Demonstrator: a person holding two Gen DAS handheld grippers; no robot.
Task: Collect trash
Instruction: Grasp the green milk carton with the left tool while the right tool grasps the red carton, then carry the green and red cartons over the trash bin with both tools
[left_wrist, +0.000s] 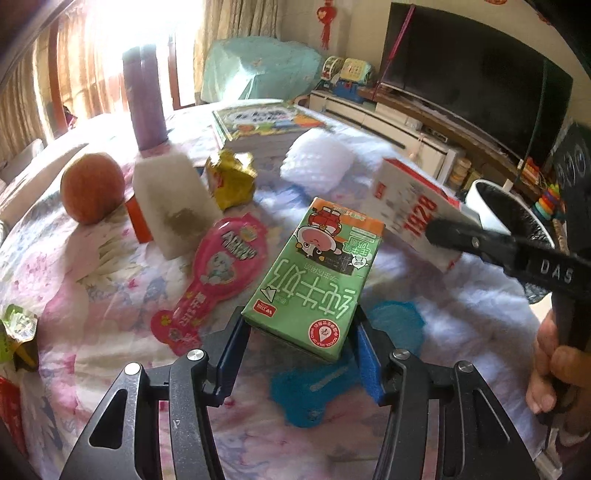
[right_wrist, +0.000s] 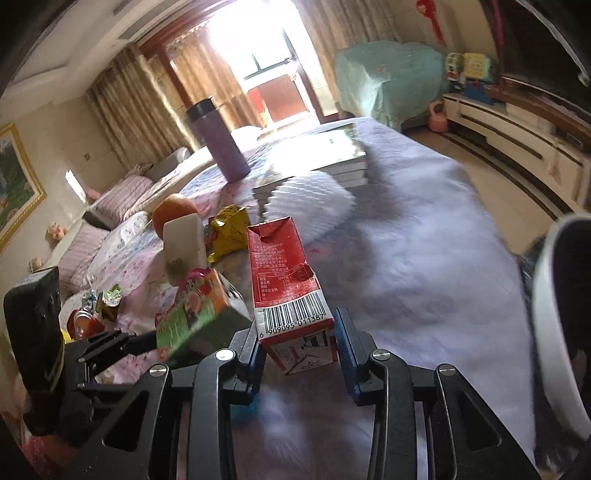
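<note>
Now both cartons (green carton, red carton) hang gripped above the table's edge.

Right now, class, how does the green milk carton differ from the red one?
The green carton shows a cartoon cow; the red carton shows a barcode. The left hand-held gripper holds the green carton, the right hand-held gripper the red one. The red carton's top is torn open; the green carton looks intact. Both are small drink cartons.
</note>
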